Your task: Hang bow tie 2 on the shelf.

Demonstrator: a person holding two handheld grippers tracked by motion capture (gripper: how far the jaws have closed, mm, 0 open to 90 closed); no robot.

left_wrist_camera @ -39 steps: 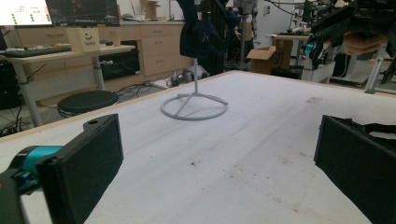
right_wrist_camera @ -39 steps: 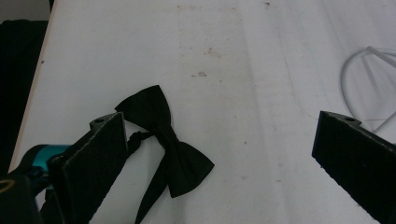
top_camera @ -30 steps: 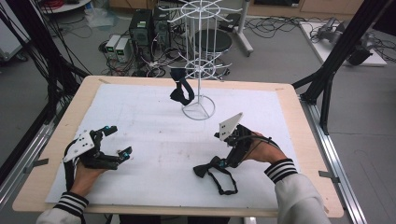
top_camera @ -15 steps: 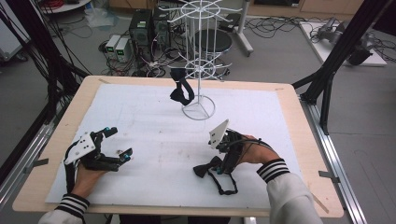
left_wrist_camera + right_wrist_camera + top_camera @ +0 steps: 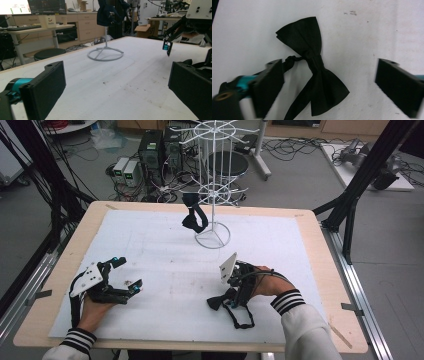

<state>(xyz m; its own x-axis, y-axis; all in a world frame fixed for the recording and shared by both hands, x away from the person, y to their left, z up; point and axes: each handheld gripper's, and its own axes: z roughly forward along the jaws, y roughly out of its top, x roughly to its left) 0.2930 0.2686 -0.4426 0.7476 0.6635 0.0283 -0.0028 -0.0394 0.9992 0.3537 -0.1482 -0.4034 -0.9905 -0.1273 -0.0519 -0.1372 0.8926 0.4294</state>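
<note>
A black bow tie [image 5: 314, 67] lies flat on the white mat, its strap [image 5: 241, 321] trailing toward the front edge. My right gripper [image 5: 329, 63] hovers over it, open, one jaw on each side of the knot and neither touching; in the high view that gripper [image 5: 231, 297] covers part of the bow tie [image 5: 215, 302]. A second dark bow tie [image 5: 194, 217] hangs from the white wire rack [image 5: 212, 239] at the back middle. My left gripper [image 5: 125, 274] rests open at the front left with nothing between its jaws, and from there [image 5: 117, 67] it faces the rack [image 5: 106, 53].
The white mat [image 5: 150, 245] covers most of the wooden table [image 5: 320, 245]. Black frame posts [image 5: 350, 205] stand by the table's right and left sides. Computers and cables [image 5: 150, 155] sit on the floor behind the table.
My right gripper has moved left and down over the bow tie on the mat. The left gripper has barely shifted.
</note>
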